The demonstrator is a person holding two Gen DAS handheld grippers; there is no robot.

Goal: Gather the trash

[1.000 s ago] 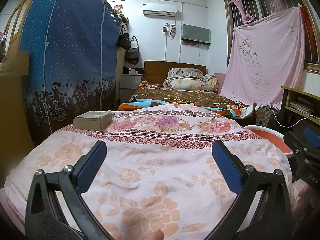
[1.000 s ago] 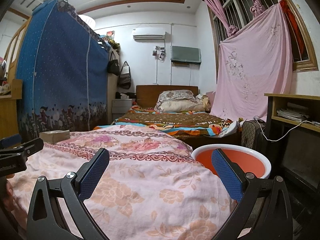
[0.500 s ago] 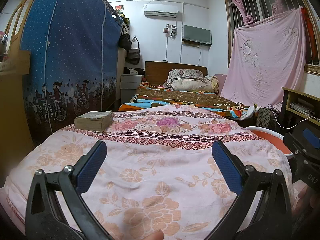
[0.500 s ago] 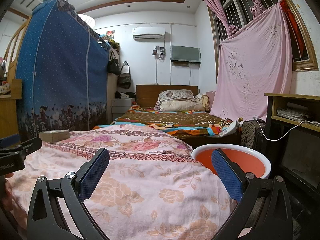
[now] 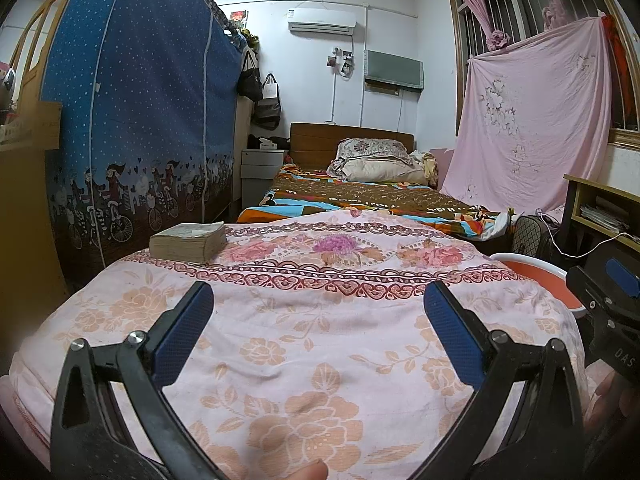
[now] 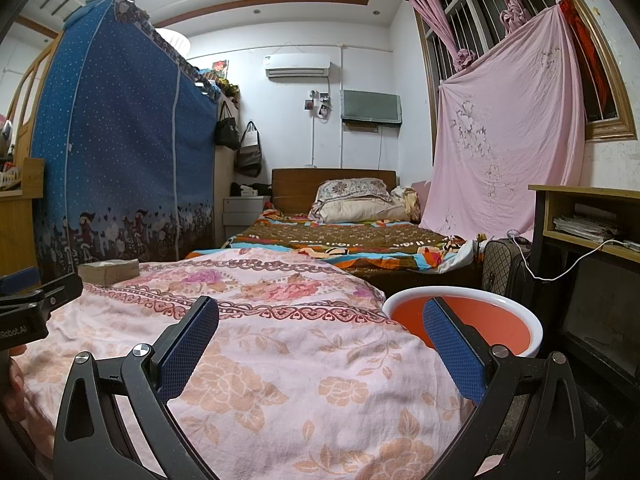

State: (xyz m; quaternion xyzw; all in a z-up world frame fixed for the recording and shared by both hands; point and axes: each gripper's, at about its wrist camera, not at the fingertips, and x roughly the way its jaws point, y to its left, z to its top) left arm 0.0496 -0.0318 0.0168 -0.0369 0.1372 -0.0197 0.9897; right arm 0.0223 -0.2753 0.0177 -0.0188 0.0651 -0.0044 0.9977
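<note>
My left gripper (image 5: 318, 308) is open and empty, held low over a surface covered with a pink floral cloth (image 5: 320, 340). My right gripper (image 6: 320, 320) is open and empty over the right end of the same cloth (image 6: 260, 360). An orange basin with a white rim (image 6: 536, 330) stands just right of the cloth; its rim also shows in the left wrist view (image 5: 532, 262). A thick worn paper block (image 5: 188, 240) lies at the cloth's far left; it also shows in the right wrist view (image 6: 108, 270). I see no loose trash on the cloth.
A blue fabric wardrobe (image 5: 132, 120) stands on the left. A bed with a patterned blanket (image 5: 360, 196) lies beyond. A wooden desk (image 6: 588, 216) and a dark bag (image 6: 504, 268) are on the right. The right gripper's side (image 5: 608, 300) shows at the left view's right edge.
Both views have shifted only slightly; the left gripper has risen or tilted a little. Both grippers stay open and empty.
</note>
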